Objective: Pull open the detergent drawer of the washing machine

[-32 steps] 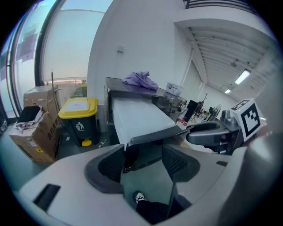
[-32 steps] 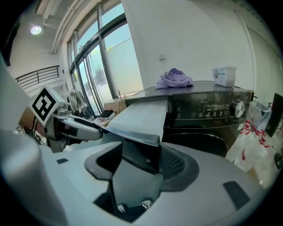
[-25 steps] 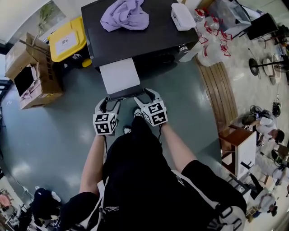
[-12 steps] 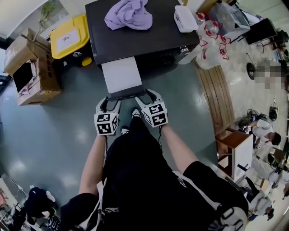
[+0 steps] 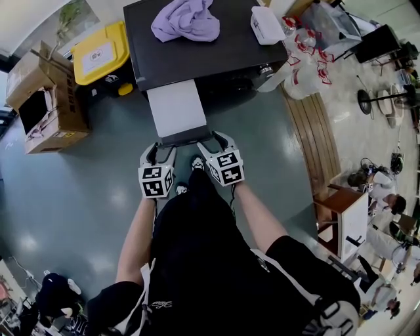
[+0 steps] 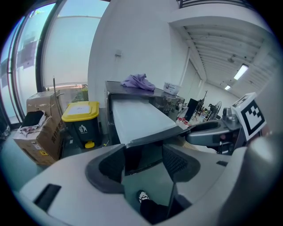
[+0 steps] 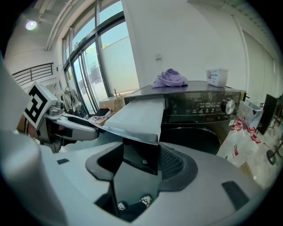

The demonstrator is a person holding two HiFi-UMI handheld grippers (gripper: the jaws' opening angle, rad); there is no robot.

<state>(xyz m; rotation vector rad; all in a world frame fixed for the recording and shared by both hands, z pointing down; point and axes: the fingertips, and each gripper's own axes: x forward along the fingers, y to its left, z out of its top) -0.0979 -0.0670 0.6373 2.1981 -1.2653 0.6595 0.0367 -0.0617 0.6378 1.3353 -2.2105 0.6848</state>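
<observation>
Head view shows little changed in a second: drawer [image 5: 176, 110] far out, its front panel clamped between the fingers of left gripper [image 5: 161, 149] and right gripper [image 5: 215, 139], so pulling looks done.

Atop the black washing machine [image 5: 197, 56]: purple cloth [image 5: 186, 20], white plastic box [image 5: 266, 25]. Its grey detergent drawer [image 5: 176, 111] juts forward.

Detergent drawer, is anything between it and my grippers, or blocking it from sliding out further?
Nothing visible. The left gripper and right gripper clamp the detergent drawer's dark front panel; beyond it stand only the person's own shoes, low on the floor.
</observation>
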